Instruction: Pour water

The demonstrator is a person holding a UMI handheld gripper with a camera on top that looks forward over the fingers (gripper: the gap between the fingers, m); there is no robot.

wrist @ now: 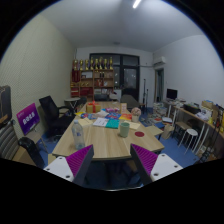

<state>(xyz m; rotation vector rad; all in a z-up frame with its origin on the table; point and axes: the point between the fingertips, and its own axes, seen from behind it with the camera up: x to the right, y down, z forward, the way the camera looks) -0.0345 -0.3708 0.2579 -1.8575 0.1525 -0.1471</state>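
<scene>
My gripper (113, 165) is held high over the near end of a long wooden table (100, 143). Its two fingers, with purple pads (80, 161), stand wide apart and nothing is between them. On the table beyond the fingers stands a pale green cup (124, 128). Further along are a small orange object (92, 107) and several scattered items. I cannot make out a bottle or jug of water for certain.
Black office chairs (52, 112) stand at the table's left side. Blue and pink sheets (104, 122) lie mid-table. A white stool (190, 137) and desks with equipment (196, 112) line the right wall. Shelves (88, 75) and a dark window fill the far wall.
</scene>
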